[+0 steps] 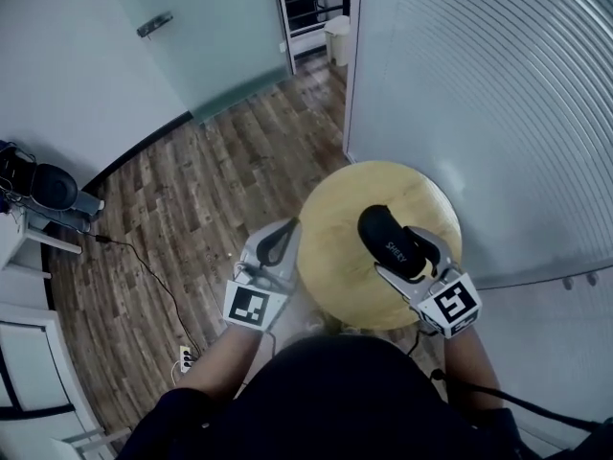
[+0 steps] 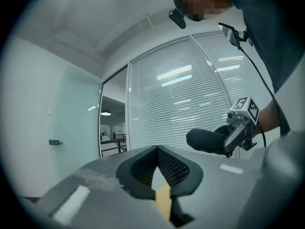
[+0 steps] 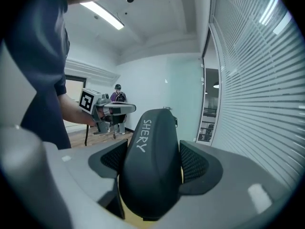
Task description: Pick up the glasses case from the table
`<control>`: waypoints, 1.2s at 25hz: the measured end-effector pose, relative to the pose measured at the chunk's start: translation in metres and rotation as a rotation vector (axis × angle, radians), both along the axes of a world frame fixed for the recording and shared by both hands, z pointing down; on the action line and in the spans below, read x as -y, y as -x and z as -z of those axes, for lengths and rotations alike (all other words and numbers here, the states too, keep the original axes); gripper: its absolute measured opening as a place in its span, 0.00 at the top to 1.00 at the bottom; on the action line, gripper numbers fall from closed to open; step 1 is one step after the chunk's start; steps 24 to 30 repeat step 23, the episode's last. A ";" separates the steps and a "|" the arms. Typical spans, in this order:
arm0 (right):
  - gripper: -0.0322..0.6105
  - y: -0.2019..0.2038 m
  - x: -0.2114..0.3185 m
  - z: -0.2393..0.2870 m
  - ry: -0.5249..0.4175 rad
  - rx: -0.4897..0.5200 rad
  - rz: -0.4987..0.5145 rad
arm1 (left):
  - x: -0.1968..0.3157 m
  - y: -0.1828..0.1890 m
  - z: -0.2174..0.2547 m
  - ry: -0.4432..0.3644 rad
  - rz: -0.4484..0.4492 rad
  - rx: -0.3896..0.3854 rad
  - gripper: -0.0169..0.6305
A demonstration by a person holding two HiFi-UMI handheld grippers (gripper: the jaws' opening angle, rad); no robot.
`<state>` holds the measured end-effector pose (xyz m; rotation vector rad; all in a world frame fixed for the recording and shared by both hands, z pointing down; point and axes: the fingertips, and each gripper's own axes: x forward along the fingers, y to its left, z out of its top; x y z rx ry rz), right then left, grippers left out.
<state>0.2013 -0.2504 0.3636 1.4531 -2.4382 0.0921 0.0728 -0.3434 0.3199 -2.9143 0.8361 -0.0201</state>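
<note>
The black glasses case [image 1: 391,241], with white lettering on its lid, is held above the round wooden table [image 1: 330,257]. My right gripper [image 1: 407,252] is shut on the glasses case [image 3: 153,163], both jaws pressed against its sides. In the left gripper view the case [image 2: 206,140] shows at the right, lifted off the table. My left gripper [image 1: 276,245] hovers at the table's left edge, shut with nothing between its jaws; the left gripper [image 2: 158,168] shows its pads meeting, and the left gripper [image 3: 125,108] also appears in the right gripper view.
A curved wall of white blinds [image 1: 479,94] stands close behind the table. Wooden flooring [image 1: 192,218] spreads to the left, with a cable and power strip [image 1: 184,358] on it. A glass door [image 1: 201,36] is at the back. A person stands far off [image 3: 117,95].
</note>
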 end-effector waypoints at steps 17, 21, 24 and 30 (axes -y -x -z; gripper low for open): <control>0.41 -0.010 -0.023 0.062 -0.143 -0.025 -0.029 | -0.015 -0.010 0.045 -0.071 -0.025 -0.011 0.97; 0.41 -0.019 -0.024 0.073 -0.146 -0.022 -0.039 | -0.014 -0.014 0.055 -0.091 -0.020 -0.024 0.97; 0.41 -0.025 -0.024 0.075 -0.151 -0.024 -0.046 | -0.015 -0.018 0.060 -0.102 -0.022 -0.040 0.97; 0.41 -0.025 -0.024 0.075 -0.151 -0.024 -0.046 | -0.015 -0.018 0.060 -0.102 -0.022 -0.040 0.97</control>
